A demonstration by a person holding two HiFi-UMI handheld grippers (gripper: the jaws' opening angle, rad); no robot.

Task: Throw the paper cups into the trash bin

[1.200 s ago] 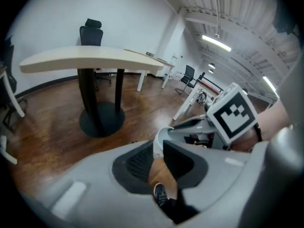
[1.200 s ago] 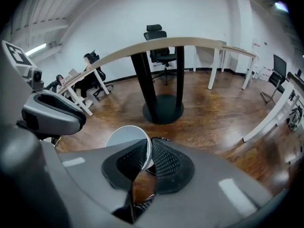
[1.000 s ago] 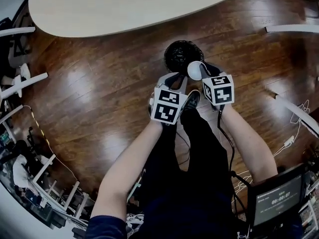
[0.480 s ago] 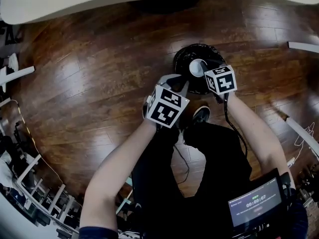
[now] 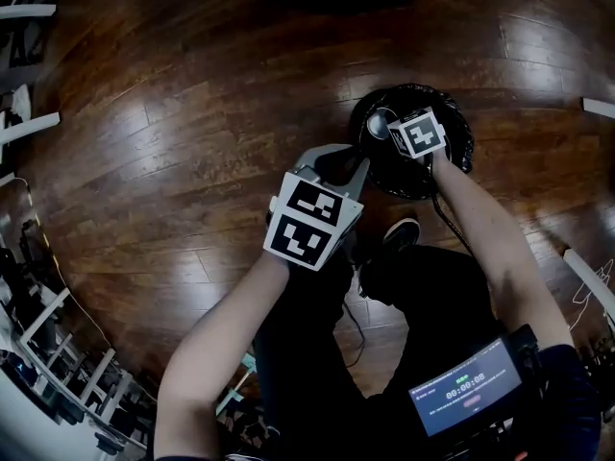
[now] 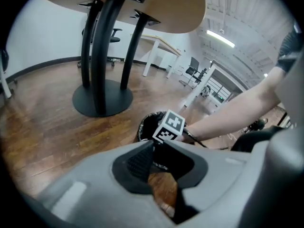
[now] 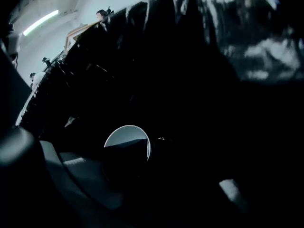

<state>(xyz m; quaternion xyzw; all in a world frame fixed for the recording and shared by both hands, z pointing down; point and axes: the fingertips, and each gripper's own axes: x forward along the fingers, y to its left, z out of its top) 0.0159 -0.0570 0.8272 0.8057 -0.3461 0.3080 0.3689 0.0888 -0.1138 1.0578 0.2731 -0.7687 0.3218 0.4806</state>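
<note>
The round trash bin [image 5: 462, 138] with its black liner stands on the wood floor, right of centre in the head view. My right gripper [image 5: 384, 128] reaches down into its mouth, shut on a white paper cup [image 5: 381, 121]. In the right gripper view the cup's [image 7: 124, 137] round rim shows between the dark jaws of the right gripper [image 7: 137, 152], with black liner [image 7: 190, 56] all around. My left gripper [image 5: 338, 163] hangs left of the bin, open and empty. In the left gripper view, floor shows between the jaws of the left gripper [image 6: 164, 164], and the bin [image 6: 145, 125] sits just beyond.
A black pedestal table base [image 6: 102, 99] stands on the floor past the bin. The person's shoe [image 5: 400, 230] and dark trouser legs are close beside the bin. A small screen [image 5: 466, 388] hangs at the lower right. White frames [image 5: 29, 128] and clutter line the left edge.
The right gripper has carried the cup from just above the bin's near side down into its mouth. The left gripper has stayed beside the bin. The table has left the head view.
</note>
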